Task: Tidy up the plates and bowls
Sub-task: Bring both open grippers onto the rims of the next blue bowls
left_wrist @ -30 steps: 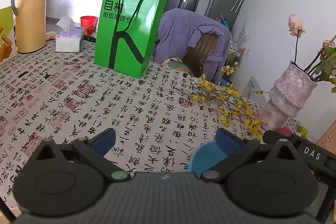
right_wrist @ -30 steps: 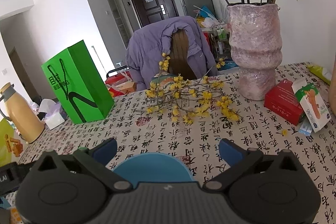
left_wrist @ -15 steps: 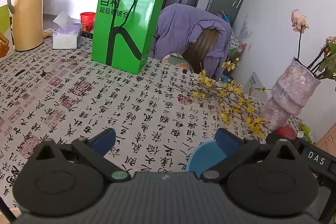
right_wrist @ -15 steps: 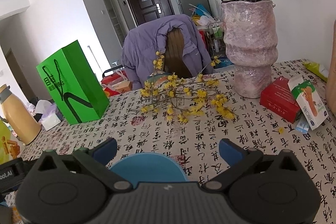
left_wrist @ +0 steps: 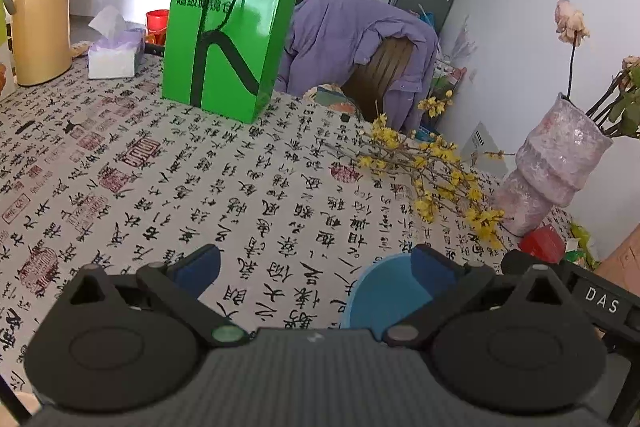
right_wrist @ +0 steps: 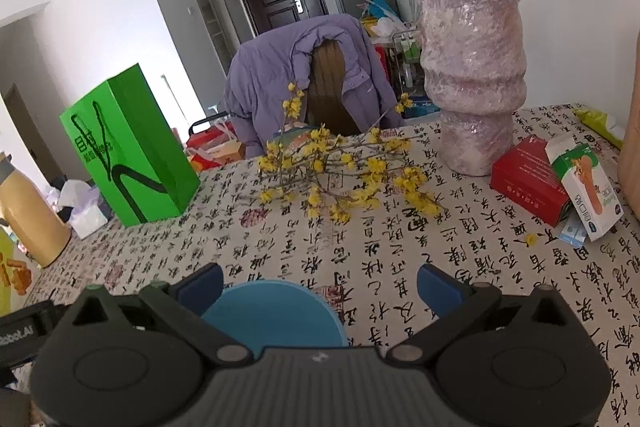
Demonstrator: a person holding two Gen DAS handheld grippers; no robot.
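- Left hand-held gripper (left_wrist: 314, 265): jaws wide, nothing between them, low over the bench (left_wrist: 160, 187).
- Right hand-held gripper (right_wrist: 320, 285): jaws wide too, empty.
- Blue bowl (right_wrist: 272, 313) on the bench at the near edge. In the right view it sits just past the gripper body, closer to the left finger (right_wrist: 200, 283) than to the right one.
- In the left view the bowl (left_wrist: 384, 295) is at near right; the right finger (left_wrist: 434, 265) overlaps its rim, cannot tell if touching.
- Part of the right gripper body, marked "DAS", shows at the far right of the left view, just beside the bowl.
- Bench cloth is white with black calligraphy and red stamps.
- Green bag (left_wrist: 232, 39) upright, far left-centre.
- Tissue box (left_wrist: 114, 57) left of the bag, yellow jug (left_wrist: 38, 11) further left.
- Yellow flower sprigs (right_wrist: 340, 179) lie flat, mid-far, between bag and vase.
- Pink vase (right_wrist: 472, 75) upright at far right, with dried roses.
- Red box (right_wrist: 528, 183) right of the vase base; a white-green box (right_wrist: 588, 187) leans on it.
- Purple jacket (right_wrist: 288, 83) draped over a chair behind the far bench edge.
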